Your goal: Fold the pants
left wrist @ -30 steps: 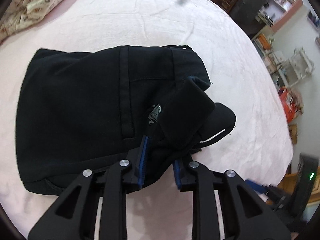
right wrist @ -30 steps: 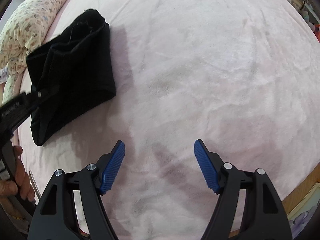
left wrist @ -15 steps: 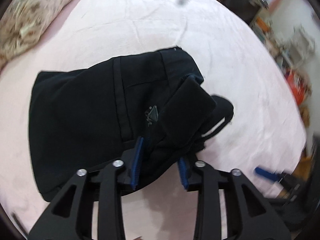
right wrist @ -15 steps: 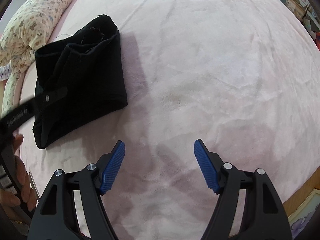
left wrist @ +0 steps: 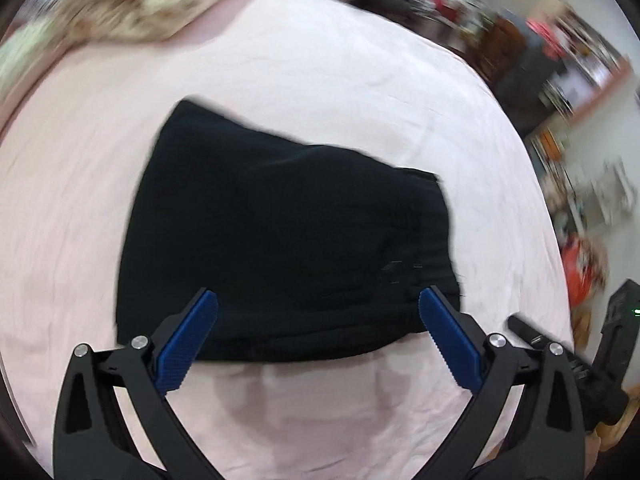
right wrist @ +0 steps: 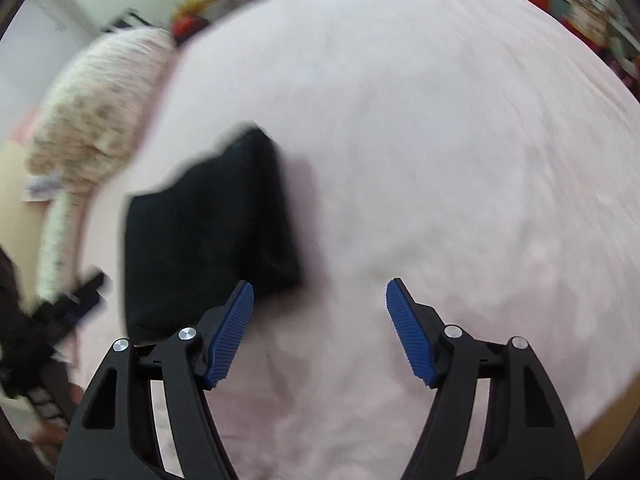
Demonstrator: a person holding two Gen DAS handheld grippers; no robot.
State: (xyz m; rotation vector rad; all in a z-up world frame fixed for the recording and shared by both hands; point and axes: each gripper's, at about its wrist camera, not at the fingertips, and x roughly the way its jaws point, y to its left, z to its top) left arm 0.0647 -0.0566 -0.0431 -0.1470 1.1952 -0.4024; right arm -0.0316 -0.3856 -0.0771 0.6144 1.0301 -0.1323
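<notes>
The black pants [left wrist: 280, 232] lie folded in a compact bundle on the pink bed sheet [left wrist: 320, 80]. My left gripper [left wrist: 318, 312] hovers above their near edge; its jaws are opening wide and hold nothing, the cloth lying below and beyond the blue pads [left wrist: 188, 340]. In the right wrist view the same pants [right wrist: 208, 232] sit left of centre. My right gripper [right wrist: 320, 308] stands open over bare sheet to their right, its left pad [right wrist: 230, 336] near the bundle's corner without touching it. Both views are blurred by motion.
A floral pillow [left wrist: 104, 12] lies at the head of the bed, seen also as the pillow [right wrist: 96, 108] at left. Shelves and cluttered furniture [left wrist: 560, 80] stand past the bed's right edge. The other gripper's handle [right wrist: 52, 320] shows at far left.
My left gripper let go of the pants' flap, opened wide and pulled back; the bundle now lies flat. My right gripper rose and swung so the pants sit nearer its left finger.
</notes>
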